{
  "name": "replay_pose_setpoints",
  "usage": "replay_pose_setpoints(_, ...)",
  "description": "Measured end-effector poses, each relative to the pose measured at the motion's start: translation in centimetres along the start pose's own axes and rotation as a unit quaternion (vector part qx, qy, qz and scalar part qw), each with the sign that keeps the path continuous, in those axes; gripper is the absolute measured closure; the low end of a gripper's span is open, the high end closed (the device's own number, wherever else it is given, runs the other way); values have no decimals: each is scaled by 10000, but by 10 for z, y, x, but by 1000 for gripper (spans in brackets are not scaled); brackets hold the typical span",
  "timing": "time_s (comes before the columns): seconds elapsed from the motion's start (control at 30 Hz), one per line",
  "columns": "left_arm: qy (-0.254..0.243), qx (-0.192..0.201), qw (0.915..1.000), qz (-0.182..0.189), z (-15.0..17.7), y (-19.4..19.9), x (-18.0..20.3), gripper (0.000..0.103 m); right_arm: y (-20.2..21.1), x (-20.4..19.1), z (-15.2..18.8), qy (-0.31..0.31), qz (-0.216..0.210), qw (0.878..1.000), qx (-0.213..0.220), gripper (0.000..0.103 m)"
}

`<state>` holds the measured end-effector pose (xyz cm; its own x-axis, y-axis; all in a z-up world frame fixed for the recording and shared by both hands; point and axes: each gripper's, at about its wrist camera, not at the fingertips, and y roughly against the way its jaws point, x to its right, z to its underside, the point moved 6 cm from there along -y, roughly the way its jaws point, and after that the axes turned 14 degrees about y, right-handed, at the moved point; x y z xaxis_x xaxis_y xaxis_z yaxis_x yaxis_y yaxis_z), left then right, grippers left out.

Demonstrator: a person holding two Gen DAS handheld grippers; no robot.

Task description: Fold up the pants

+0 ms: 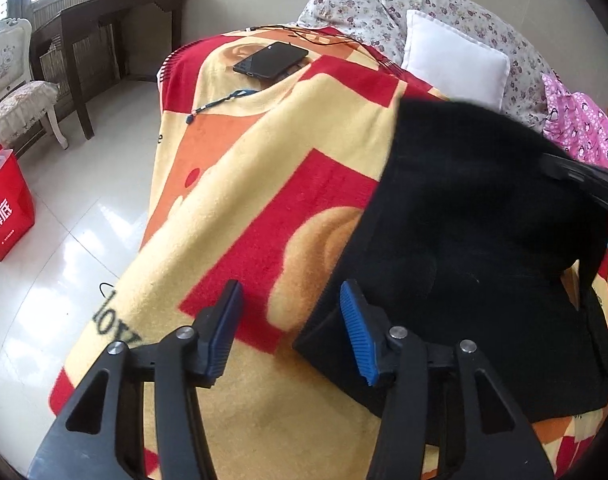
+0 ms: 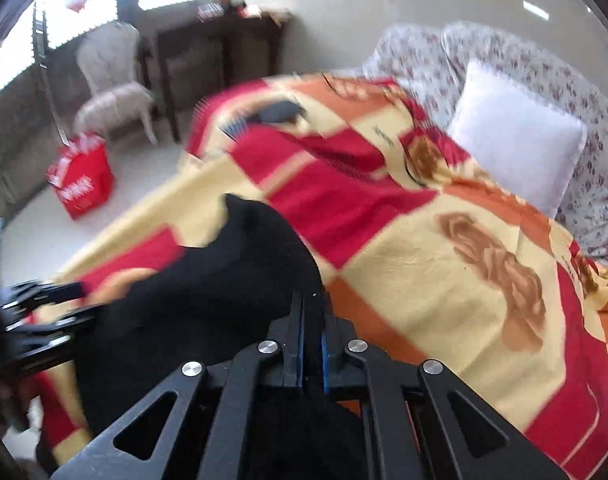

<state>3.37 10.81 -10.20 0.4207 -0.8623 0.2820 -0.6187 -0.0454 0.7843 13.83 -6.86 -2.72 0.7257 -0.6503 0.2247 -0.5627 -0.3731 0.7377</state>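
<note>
Black pants (image 1: 476, 256) lie on a red, yellow and orange blanket (image 1: 240, 184) covering the bed. My left gripper (image 1: 290, 328) is open and empty, its right blue pad at the pants' near left corner. My right gripper (image 2: 311, 340) is shut on the black pants (image 2: 208, 300) and holds a fold of them lifted above the blanket (image 2: 444, 280). The right gripper also shows at the right edge of the left wrist view (image 1: 584, 180), over the raised cloth. The left gripper shows blurred at the left of the right wrist view (image 2: 44, 300).
A black phone (image 1: 270, 60) with a cable and a blue lanyard (image 1: 224, 100) lie at the far end of the blanket. A white pillow (image 1: 456, 62) and floral bedding sit at the head. A red bag (image 1: 6, 204), chair and dark desk stand on the tiled floor left.
</note>
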Motion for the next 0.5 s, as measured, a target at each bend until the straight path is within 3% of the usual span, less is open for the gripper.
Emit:
replay_pose_setpoints(0.1,218,174,9996,76,-9,15,-12,54,52,-34,7,70,-224,9989,404,98)
replay_pose_setpoints(0.23,443,467,9979,39,-22,43,-35,54,86,-98,34,112,-774,9953,570,98)
replay_pose_setpoints(0.33,589,674,9960,-30,-31,60,-47,54,75,-129,57,34,-1029,9935,491,96)
replay_pose_setpoints(0.5,536,760,9955,155,-31,70,-33,50,24,-143,96,-813,-1385,9870,-46,83)
